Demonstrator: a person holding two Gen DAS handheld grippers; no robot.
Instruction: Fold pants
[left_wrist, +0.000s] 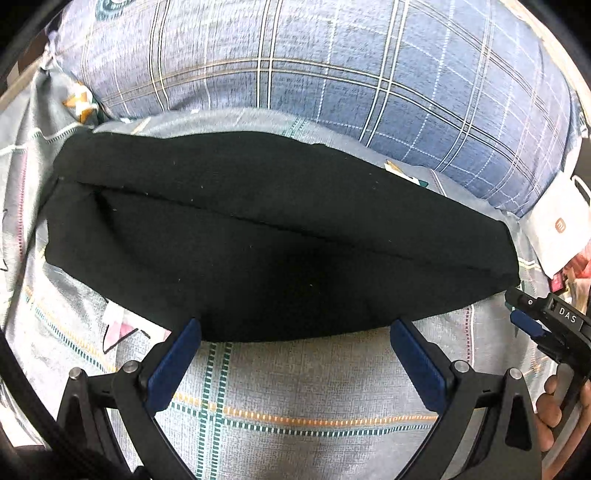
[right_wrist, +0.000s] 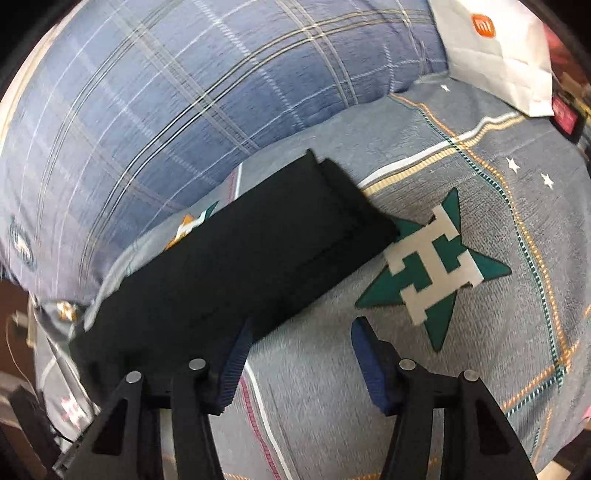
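Left wrist: pants (left_wrist: 258, 236) at 12 o'clock, left gripper (left_wrist: 295, 332) and right gripper (right_wrist: 301, 332) released, empty. Risk: single-layer pinch unravels fold.

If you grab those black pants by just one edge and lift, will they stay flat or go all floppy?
Probably floppy: the black pants are soft cloth lying folded flat on the bedsheet, so the layers would likely droop and fall open. They look light. They should not slip much on the woven sheet.
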